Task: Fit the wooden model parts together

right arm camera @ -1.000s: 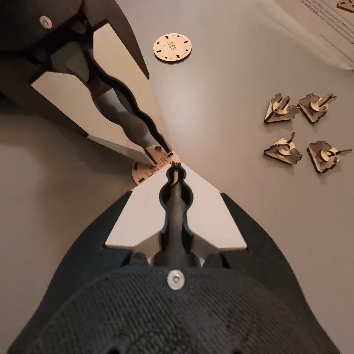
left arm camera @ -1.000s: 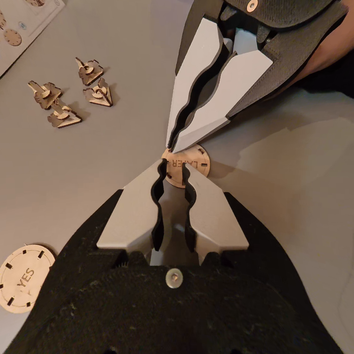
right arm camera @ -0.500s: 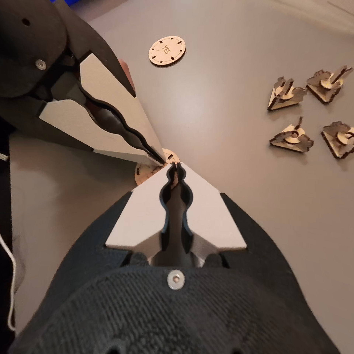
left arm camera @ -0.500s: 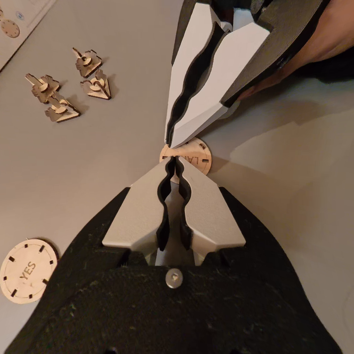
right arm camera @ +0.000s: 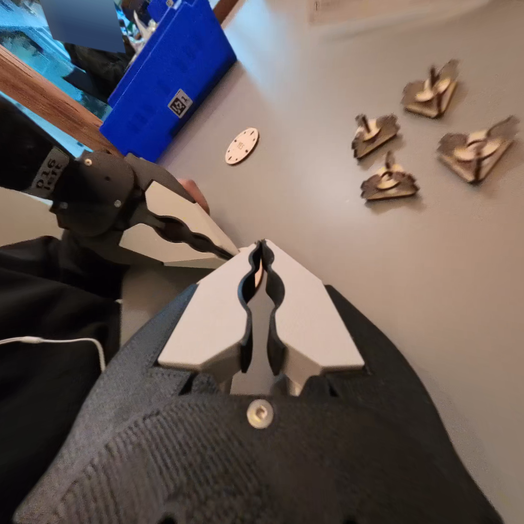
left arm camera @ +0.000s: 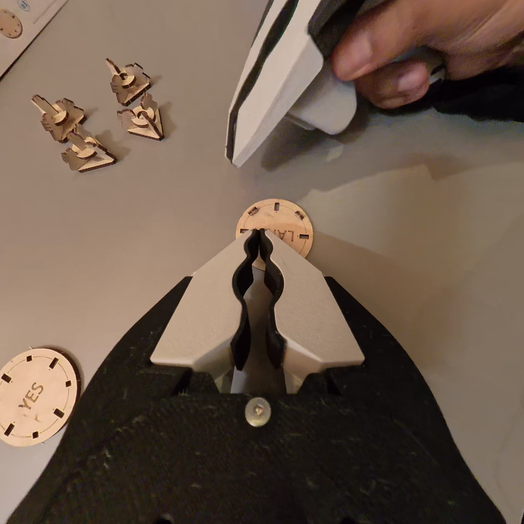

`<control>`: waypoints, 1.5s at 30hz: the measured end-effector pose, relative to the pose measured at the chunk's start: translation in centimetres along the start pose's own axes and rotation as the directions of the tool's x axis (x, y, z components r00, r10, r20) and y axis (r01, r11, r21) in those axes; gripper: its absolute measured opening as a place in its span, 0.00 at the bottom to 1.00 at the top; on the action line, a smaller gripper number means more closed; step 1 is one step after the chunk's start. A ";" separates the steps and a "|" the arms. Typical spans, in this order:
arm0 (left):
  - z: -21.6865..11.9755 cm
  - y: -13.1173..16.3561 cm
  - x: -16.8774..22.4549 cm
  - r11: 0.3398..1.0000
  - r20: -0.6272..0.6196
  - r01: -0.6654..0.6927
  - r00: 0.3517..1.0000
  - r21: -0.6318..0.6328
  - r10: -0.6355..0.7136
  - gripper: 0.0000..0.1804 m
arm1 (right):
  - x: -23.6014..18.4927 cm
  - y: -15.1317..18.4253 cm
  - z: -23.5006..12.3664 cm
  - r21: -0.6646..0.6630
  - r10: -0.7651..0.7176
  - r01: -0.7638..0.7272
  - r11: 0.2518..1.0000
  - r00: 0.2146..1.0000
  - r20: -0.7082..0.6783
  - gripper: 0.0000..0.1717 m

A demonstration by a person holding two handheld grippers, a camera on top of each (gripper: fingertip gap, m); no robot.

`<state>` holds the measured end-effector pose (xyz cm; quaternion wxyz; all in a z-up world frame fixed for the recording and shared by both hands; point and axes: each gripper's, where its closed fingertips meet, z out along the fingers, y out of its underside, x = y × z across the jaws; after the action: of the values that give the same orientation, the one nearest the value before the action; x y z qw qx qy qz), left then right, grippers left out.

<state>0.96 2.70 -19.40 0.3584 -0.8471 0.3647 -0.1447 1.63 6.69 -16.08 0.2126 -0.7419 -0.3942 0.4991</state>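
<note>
LEFT GRIPPER [left arm camera: 258,231]: fingertips pressed together over the near-left part of a slotted wooden disc [left arm camera: 279,219] on the grey surface [left arm camera: 170,226]; whether they pinch anything cannot be told.
RIGHT GRIPPER [left arm camera: 229,157]: pressed together, raised beyond the disc.
THINGS: second disc [left arm camera: 34,397] near-left; four small wooden pieces [left arm camera: 96,113] far-left.

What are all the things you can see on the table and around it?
Table: one, grey, under everything.
Wooden discs: two, tan; one beneath the left claw's tips, the other lying apart.
Small wooden triangle pieces: four, tan, clustered on the table.
Paper sheet: one, pale, at the table's corner.
Bin: one, blue, at the table's edge.
Hand: one, holding the right claw.
Left claw: grey and black, closed, tips over the disc.
Right claw: grey and black, closed, off the disc.
</note>
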 end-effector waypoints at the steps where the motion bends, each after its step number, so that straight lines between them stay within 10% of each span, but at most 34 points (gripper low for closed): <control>1: 0.0 0.0 0.0 1.000 -0.002 0.002 1.000 0.000 -0.002 0.02 | 0.3 -0.2 -0.3 0.012 -0.041 0.041 0.999 0.998 -0.039 0.00; 10: -0.1 0.0 0.0 0.999 -0.038 0.035 0.999 0.003 -0.035 0.02 | -1.2 1.9 1.7 -0.166 -0.432 0.411 0.896 0.894 -0.121 0.06; 21: -0.1 0.0 0.0 1.000 -0.029 0.026 0.999 0.003 -0.026 0.02 | -0.6 3.0 2.1 -0.259 -0.520 0.474 0.842 0.840 -0.152 0.01; 42: -0.3 -0.3 1.0 0.998 -0.071 0.058 0.996 0.003 -0.058 0.02 | -0.8 1.9 1.8 -0.154 -0.178 0.171 0.973 0.984 -0.028 0.00; 45: -0.2 0.2 1.0 0.999 -0.053 0.035 0.998 -0.019 -0.036 0.03 | -4.4 -1.3 0.3 0.071 0.029 -0.051 0.996 0.958 0.287 0.00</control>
<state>1.45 1.80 -19.38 0.3383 -0.8526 0.3602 -0.1702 0.02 3.90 -12.72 0.1723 -0.6611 -0.3859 0.6199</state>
